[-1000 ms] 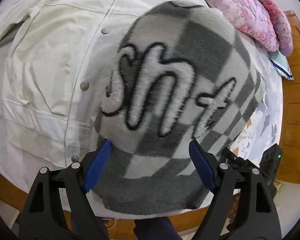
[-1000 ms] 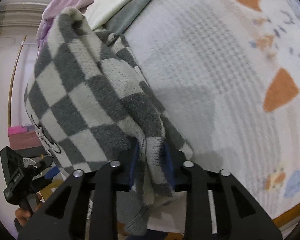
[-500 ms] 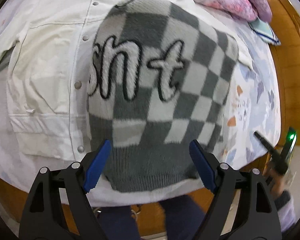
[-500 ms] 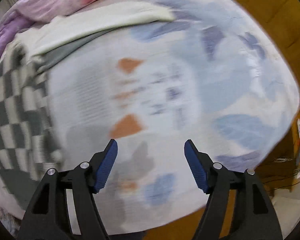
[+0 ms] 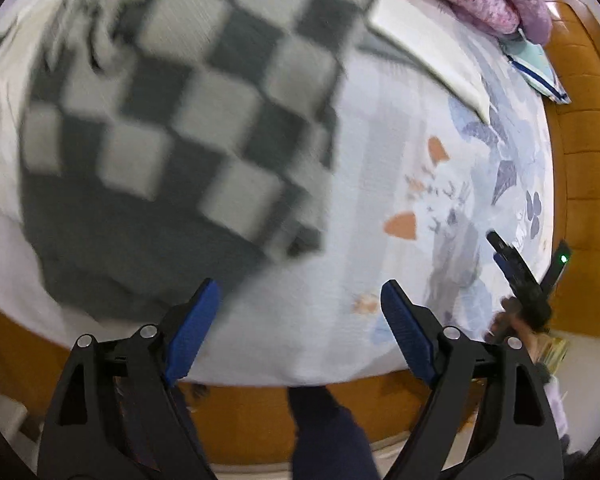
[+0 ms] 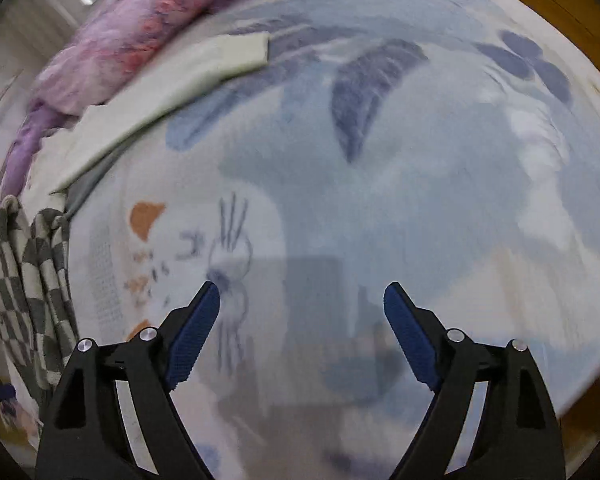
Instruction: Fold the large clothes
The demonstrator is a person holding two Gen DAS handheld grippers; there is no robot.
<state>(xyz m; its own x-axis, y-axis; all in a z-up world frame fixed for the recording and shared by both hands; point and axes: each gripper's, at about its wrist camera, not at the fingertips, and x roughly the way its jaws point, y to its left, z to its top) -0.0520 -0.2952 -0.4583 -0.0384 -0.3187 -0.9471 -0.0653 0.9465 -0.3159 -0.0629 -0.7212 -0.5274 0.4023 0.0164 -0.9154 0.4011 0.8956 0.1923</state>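
Bed cover [image 6: 420, 200]: a pale sheet printed with blue leaves and orange patches; it fills the ground under both pairs of tongs and runs to the wooden bed frame [image 5: 580, 160] at the far right of the left view.
Checkered sweater [image 5: 172, 120]: grey and off-white, blurred in the left view; it lies folded on the bed ahead of the left tongs and to their left, its dark ribbed hem just beyond the left blue pad. In the right view it shows only as a bunched edge far to the left of the right tongs.
Pink and purple blanket [image 6: 148, 24]: heaped along the far side of the bed, well beyond both tongs.
Cream garment [image 6: 160, 92]: a flat pale strip ahead and left of the right tongs, between the sweater and the blanket.
Left tongs [image 5: 300, 312]: spread wide, nothing between the pads, only bare sheet under the gap.
Right tongs [image 6: 302, 312]: its jaws have just been opening and now stand wide; nothing between them, sheet below. In the left view they show at the right edge, held in a hand.
Striped folded item [image 5: 536, 72]: far right, beside the blanket.
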